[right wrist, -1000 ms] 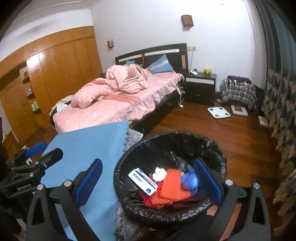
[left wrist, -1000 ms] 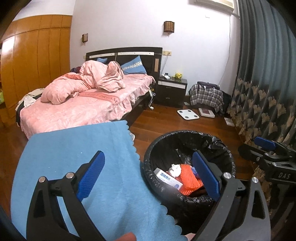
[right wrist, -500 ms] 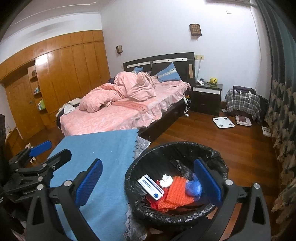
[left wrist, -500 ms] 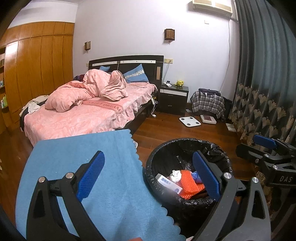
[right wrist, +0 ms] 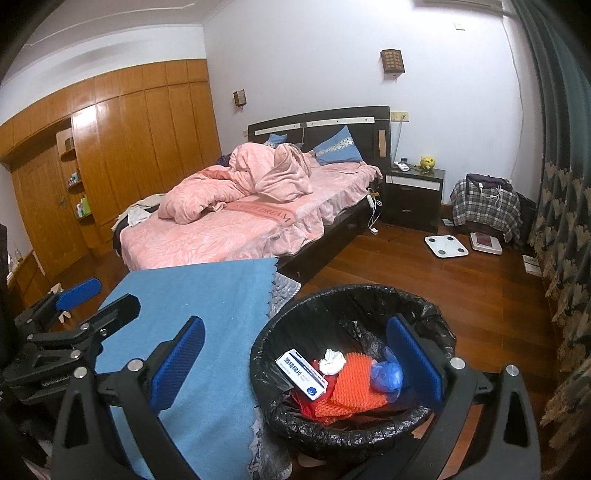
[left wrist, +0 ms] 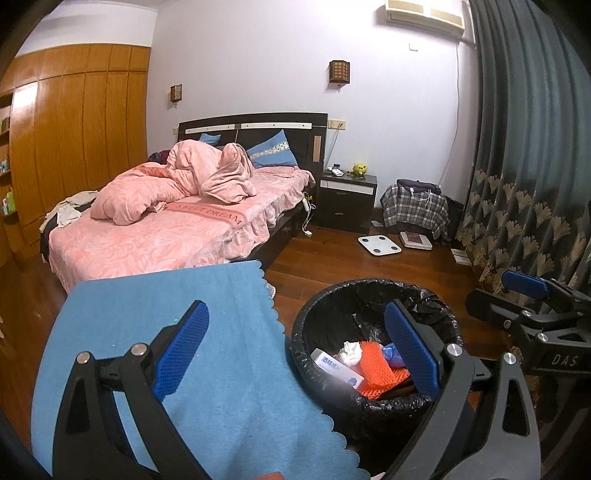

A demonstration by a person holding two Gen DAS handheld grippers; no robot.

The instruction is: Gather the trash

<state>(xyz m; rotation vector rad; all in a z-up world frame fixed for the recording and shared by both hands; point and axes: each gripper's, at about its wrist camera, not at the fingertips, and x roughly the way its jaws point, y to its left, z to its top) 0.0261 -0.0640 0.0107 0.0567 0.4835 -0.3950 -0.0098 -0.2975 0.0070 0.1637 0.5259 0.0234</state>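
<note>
Right wrist view is showing both tongs (right wrist: 291,360) hanging released and empty above the bin (right wrist: 354,295), trash like the white box (right wrist: 301,373) already lying inside, so I'd be scanning the blue-clothed surface (right wrist: 207,295) for leftovers.

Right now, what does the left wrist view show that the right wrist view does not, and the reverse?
Only the left wrist view shows the air conditioner high on the wall, and the right gripper from the side, before the curtain.

Only the right wrist view shows the wardrobe shelves with bottles and the left gripper at the cloth's left edge.

Both show the bin, holding a box, orange mesh and a blue bag, plus the blue cloth and the bed. Both grippers are open and empty.
</note>
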